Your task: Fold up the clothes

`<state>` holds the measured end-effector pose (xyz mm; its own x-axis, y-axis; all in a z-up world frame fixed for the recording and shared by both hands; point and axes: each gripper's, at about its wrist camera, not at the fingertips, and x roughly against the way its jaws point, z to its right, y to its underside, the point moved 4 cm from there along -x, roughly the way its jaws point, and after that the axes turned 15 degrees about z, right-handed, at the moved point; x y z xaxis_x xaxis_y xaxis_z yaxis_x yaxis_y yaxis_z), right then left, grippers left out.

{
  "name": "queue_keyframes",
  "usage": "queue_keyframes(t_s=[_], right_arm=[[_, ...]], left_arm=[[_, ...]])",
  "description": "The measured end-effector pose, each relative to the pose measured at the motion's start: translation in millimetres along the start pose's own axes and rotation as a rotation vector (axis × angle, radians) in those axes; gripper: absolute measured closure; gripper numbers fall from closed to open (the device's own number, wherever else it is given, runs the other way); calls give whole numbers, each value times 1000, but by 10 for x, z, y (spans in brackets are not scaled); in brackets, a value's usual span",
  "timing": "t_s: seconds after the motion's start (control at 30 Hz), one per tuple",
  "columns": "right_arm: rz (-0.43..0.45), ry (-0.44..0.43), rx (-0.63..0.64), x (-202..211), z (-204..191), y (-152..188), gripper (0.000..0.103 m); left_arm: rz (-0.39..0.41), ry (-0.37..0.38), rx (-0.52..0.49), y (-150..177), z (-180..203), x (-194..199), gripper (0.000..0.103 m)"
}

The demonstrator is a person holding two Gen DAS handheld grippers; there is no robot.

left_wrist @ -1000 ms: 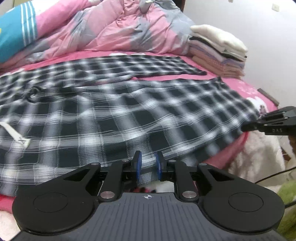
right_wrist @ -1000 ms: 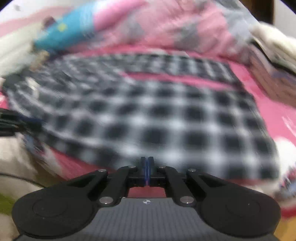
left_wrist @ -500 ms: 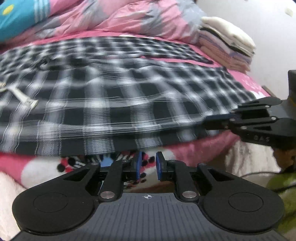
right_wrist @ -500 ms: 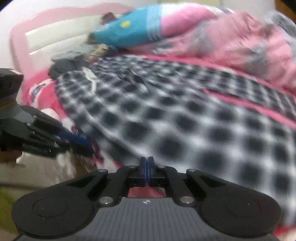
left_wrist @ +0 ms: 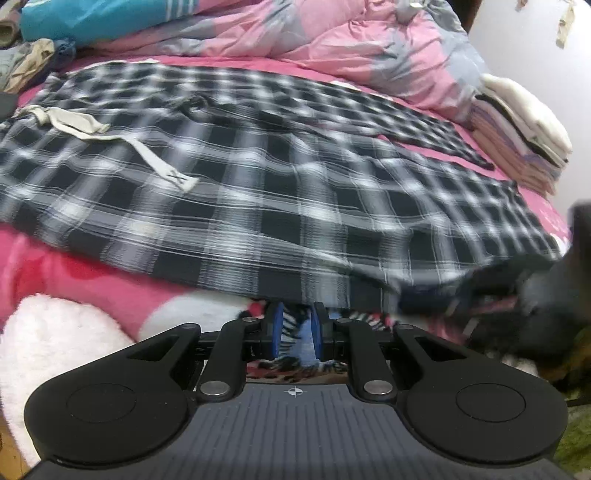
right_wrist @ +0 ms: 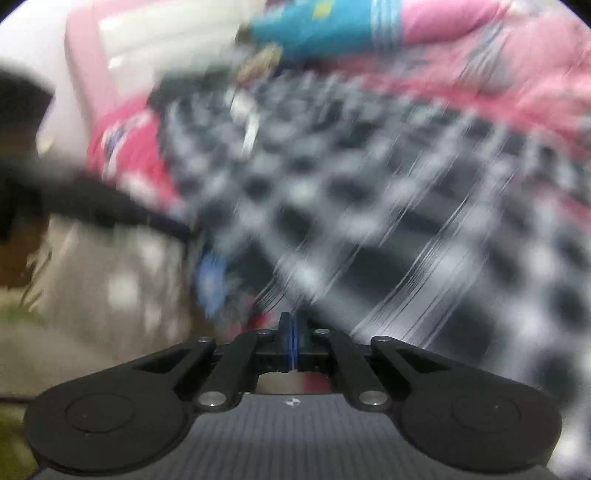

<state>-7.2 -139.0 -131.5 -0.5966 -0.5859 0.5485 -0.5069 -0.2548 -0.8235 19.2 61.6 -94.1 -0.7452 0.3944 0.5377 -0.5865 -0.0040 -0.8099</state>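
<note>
Black-and-white plaid flannel trousers (left_wrist: 280, 184), grey bands between the checks, off-white woven drawstring (left_wrist: 110, 134) across the waist. Under them a hot-pink fleece bedsheet (left_wrist: 92, 280) with white, red and blue print patches. Rumpled quilted duvet (left_wrist: 369, 48) behind: pink with grey blocks. Teal pillow (left_wrist: 92, 18) with white stripes. Folded stack of clothes (left_wrist: 517, 129): cream on top, mauve and dusty-pink layers below. Left gripper (left_wrist: 295, 334) black with blue pads; right gripper (right_wrist: 293, 341) same scheme.

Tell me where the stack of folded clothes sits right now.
In the left wrist view, the stack of folded clothes sits at the right edge of the bed, beyond the black-and-white plaid trousers, beside the rumpled pink-and-grey duvet.
</note>
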Motion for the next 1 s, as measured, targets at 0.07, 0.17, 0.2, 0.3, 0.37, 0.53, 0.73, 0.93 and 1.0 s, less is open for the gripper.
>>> queue_keyframes(t_s=[0.07, 0.17, 0.2, 0.3, 0.37, 0.53, 0.73, 0.93, 1.0], right_arm=[[-28, -26, 31, 38, -106, 22, 103], [64, -31, 63, 212, -185, -198, 103], [109, -26, 57, 263, -172, -295, 103], [157, 1, 41, 144, -90, -355, 103], [81, -58, -12, -102, -77, -168, 103], [24, -132, 47, -51, -341, 31, 103], [222, 198, -64, 733, 531, -385, 103], [72, 347, -158, 1182, 982, 55, 103], [31, 340, -184, 1327, 1021, 51, 103]], left_arm=[[4, -11, -4, -8, -34, 16, 87], [17, -18, -6, -38, -81, 38, 87], [23, -18, -6, -55, -89, 44, 87], [37, -15, -16, -105, -52, 43, 87], [42, -11, -25, -121, -17, 32, 87], [73, 14, -33, -157, 59, 18, 87], [109, 108, -23, -227, 213, -180, 87], [93, 144, -11, -235, 329, -432, 87], [95, 151, -13, -245, 347, -461, 87]])
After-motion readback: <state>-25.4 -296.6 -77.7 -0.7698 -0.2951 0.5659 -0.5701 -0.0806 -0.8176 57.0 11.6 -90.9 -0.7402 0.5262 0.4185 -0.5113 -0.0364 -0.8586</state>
